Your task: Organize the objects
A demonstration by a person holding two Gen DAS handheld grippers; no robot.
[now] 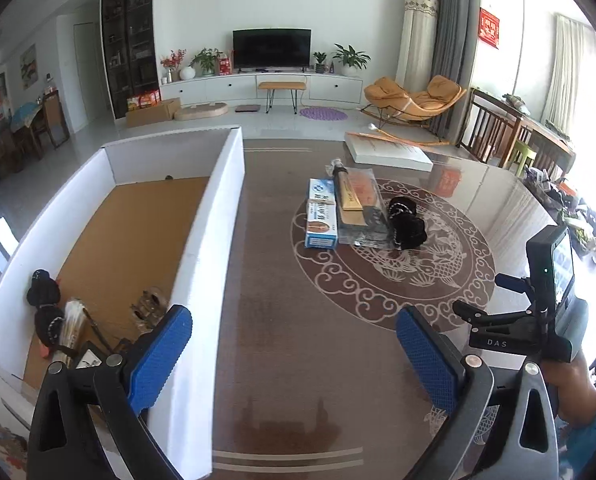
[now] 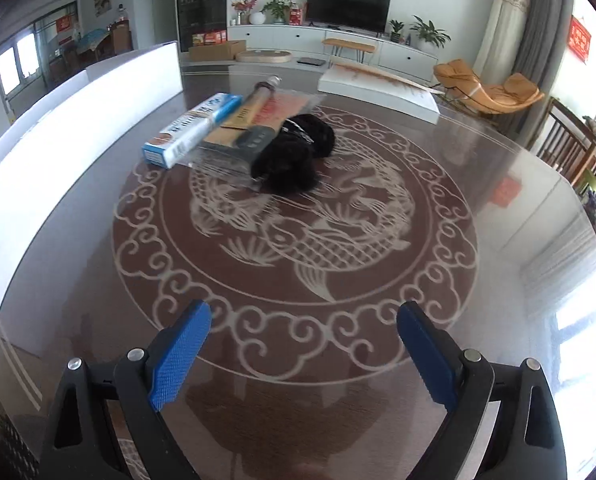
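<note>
Each handheld gripper has black, triangular-cutout plastic arms joined by round silver pivot screws, ending in blue cross-hatched rubber finger pads (image 1: pixel 160 354) (image 2: pixel 180 356). Seen from the left wrist, the right gripper's black body (image 1: pixel 509 336) bears white "DAS" lettering and a small screen; a teal-blue sleeve (image 1: pixel 595 420) covers the person's arm

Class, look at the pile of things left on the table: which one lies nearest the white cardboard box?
The blue-and-white carton. It forms the pile's left edge, on the side facing the white cardboard box, while the plastic-wrapped packet and black fluffy item lie farther right.
</note>
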